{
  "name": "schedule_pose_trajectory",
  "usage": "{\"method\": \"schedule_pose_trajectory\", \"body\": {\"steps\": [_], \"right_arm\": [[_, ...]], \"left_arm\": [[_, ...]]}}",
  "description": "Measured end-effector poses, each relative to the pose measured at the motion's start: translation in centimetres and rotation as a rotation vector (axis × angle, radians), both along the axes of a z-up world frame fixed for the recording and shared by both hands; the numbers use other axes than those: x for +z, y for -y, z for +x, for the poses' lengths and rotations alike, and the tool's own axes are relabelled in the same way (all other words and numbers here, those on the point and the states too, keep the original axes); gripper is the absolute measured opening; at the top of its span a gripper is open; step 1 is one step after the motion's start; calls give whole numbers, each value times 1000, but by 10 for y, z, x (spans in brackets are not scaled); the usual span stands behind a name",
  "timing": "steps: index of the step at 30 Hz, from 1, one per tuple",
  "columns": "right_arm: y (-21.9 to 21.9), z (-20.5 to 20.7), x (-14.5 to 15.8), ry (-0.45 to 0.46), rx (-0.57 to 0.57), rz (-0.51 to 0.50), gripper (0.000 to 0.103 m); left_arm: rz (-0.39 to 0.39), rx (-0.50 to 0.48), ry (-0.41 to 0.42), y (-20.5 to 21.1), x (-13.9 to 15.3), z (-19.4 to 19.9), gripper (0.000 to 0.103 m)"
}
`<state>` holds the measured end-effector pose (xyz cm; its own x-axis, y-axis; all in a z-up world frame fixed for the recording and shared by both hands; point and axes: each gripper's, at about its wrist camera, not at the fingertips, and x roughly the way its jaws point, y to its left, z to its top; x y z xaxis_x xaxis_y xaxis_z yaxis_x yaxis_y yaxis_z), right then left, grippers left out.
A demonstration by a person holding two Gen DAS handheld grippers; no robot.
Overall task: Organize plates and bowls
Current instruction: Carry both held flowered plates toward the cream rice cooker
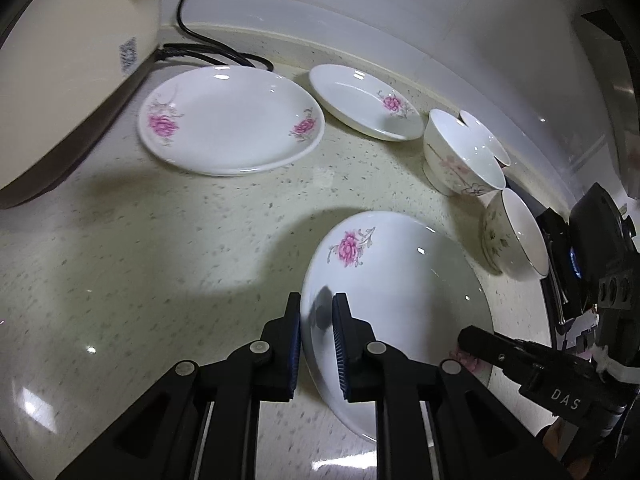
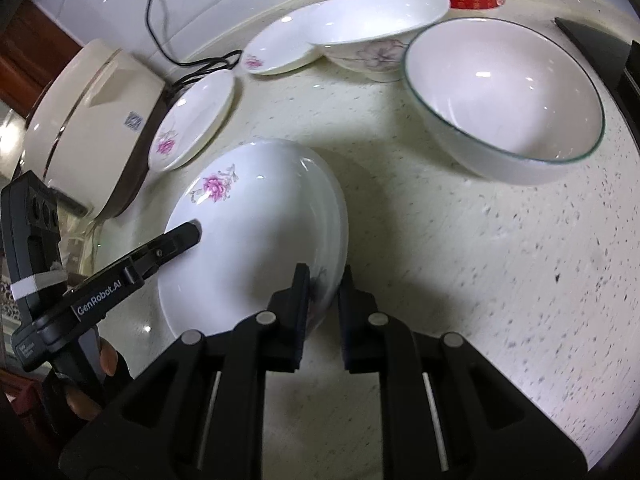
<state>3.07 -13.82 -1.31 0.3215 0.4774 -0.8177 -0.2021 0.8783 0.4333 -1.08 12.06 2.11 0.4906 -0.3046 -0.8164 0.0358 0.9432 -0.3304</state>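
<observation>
While both grippers hold the same flowered plate (image 1: 396, 280) by opposite edges, I think the step in hand is to carry it over to the other plates and stack it there. The left gripper (image 1: 316, 312) has its fingers clenched on the near-left rim, and the right gripper (image 2: 324, 284) has its fingers clenched on the right rim; in the right wrist view the rim sits between the two pads. To do this well, I should move both hands together at the same speed and keep them level with each other, because a glazed rim can slip out if one side pulls or twists. I would lower it flat onto the large flowered plate (image 1: 232, 120) beside the cream cooker (image 1: 76, 64), and let go only when it rests fully. The held plate is white and glossy, shallow, with a pink flower printed near its far edge and a second one near the right gripper. It looks tilted and seems slightly lifted above the speckled surface (image 1: 160, 248), but I cannot tell this for sure. A smaller flowered plate (image 1: 364, 100) and two small bowls (image 1: 464, 152) stand behind it, and a big green-rimmed bowl (image 2: 504, 100) is to the right.
</observation>
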Motion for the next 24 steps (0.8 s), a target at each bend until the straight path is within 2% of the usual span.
{"method": "schedule_pose_trajectory", "body": {"steps": [7, 17, 24], "right_arm": [[-7, -10, 12, 34, 36, 18, 17], [-49, -26, 25, 94, 159, -2, 17], [-91, -37, 31, 128, 287, -31, 17]], "left_arm": [[34, 19, 45, -4, 17, -18, 16], [38, 97, 62, -44, 25, -44, 16], [26, 201, 58, -87, 26, -64, 16]]}}
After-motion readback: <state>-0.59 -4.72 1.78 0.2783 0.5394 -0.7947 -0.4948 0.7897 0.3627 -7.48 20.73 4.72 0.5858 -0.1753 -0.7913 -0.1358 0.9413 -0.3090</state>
